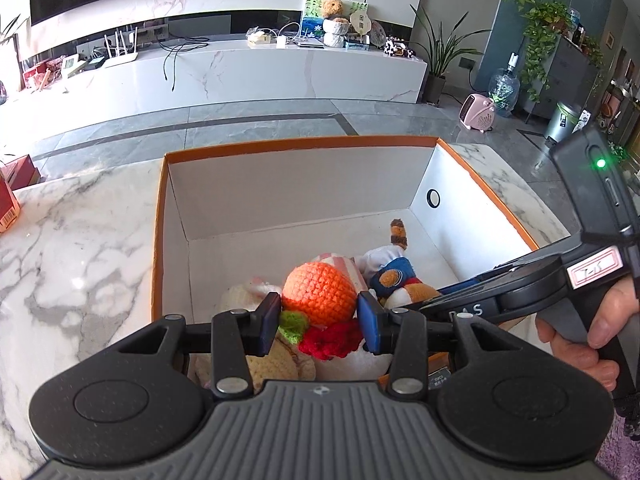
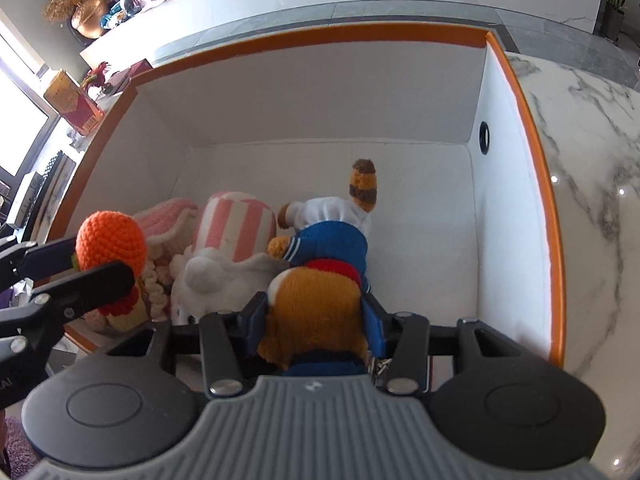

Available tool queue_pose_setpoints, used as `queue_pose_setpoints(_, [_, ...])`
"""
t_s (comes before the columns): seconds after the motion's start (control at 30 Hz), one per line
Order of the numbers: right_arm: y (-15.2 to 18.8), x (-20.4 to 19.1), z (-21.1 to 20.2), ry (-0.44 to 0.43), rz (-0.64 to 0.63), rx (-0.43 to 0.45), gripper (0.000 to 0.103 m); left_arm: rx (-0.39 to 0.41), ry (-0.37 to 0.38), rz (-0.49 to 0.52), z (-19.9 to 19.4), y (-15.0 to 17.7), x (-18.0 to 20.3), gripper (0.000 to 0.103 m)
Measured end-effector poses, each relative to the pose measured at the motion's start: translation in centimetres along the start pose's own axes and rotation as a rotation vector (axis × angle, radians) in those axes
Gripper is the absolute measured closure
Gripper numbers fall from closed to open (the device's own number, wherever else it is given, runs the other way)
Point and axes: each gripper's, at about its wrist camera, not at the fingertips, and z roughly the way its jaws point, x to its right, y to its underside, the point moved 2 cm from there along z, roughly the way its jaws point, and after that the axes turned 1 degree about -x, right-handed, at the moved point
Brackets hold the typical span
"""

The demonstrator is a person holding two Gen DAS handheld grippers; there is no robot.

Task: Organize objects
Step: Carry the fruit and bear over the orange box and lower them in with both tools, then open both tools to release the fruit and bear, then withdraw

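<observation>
Inside a white cardboard box with an orange rim [image 1: 296, 145], both hand-held grippers hang over a heap of soft toys on a white marble-patterned table [image 1: 80, 232]. From the left wrist view, the left gripper [image 1: 319, 318] has its two blue pads pressed against the sides of a crocheted orange ball toy with green and red yarn trim [image 1: 320, 286], which sits squarely between the fingers, above the pile at the box's near end. A person's hand [image 1: 588, 332] grips the handle of the right gripper at the right edge of that view. From the right wrist view, the right gripper [image 2: 316, 316] is clamped on the tan head of a plush animal in a blue jacket and white trousers with a striped brown tail [image 2: 332, 236]; its body stretches away from the fingers towards the box's far wall. Beside it lie a pink-and-white striped cushion toy [image 2: 236, 224] and a white plush [image 2: 216, 276], touching each other.
</observation>
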Motion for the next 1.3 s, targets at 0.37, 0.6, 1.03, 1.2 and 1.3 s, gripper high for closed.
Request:
queue_pose_setpoints(0.37, [0.0,-0.8,-0.7,0.009,-0.071,0.021,0.041,-0.003,0.016,0.013,0.1,0.0,0.8,0.055])
queue_pose_setpoints(0.6, [0.2,-0.3,-5.8,0.012,-0.084,0.148,0.039,0.016,0.081,0.018,-0.4,-0.9,2.4,0.055])
queue_pose_setpoints(1.03, [3.5,5.9,-13.0,0.198,-0.002,0.328,0.065,-0.055,0.225,0.139,4.0,-2.4,10.1,0.054])
queue_pose_setpoints(1.2, [4.4,6.3,-11.9,0.193,0.01,0.31,0.066,-0.095,0.202,0.159,5.5,-1.7,11.0,0.054])
queue_pose_setpoints(1.3, [4.7,6.2,-11.7,0.179,0.012,0.312,0.066,-0.094,0.173,0.178,5.5,-1.5,11.0,0.053])
